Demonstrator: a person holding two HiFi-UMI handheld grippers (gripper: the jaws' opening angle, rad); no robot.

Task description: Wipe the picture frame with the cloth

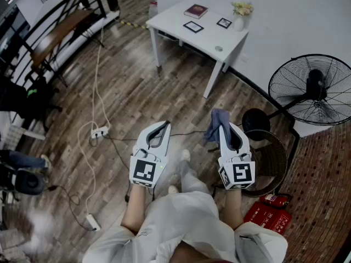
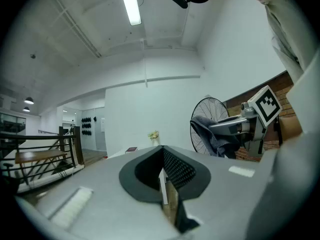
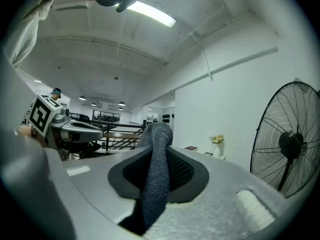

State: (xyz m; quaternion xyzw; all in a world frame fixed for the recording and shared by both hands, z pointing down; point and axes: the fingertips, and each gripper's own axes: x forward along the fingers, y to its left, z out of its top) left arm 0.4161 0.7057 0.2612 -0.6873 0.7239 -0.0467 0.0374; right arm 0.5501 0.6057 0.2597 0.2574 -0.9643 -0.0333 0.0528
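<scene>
Two small black picture frames (image 1: 193, 27) (image 1: 224, 22) lie flat on a white table (image 1: 181, 37) far ahead of me. My right gripper (image 1: 224, 127) (image 3: 157, 159) is held in the air over the wooden floor, shut on a blue-grey cloth (image 1: 215, 123) (image 3: 155, 174) that sticks up past its jaws. My left gripper (image 1: 164, 126) (image 2: 162, 176) is level with it to the left, shut with nothing in it. In the left gripper view the right gripper (image 2: 245, 126) and the hanging cloth (image 2: 206, 134) show at the right.
The table also carries a red book (image 1: 196, 11), a vase of flowers (image 1: 240, 15) and a small round object (image 1: 219, 49). A standing fan (image 1: 315, 89) and a dark round basket (image 1: 269, 152) are at the right. Cables and a power strip (image 1: 98, 131) lie on the floor at the left, near a railing (image 1: 55, 32).
</scene>
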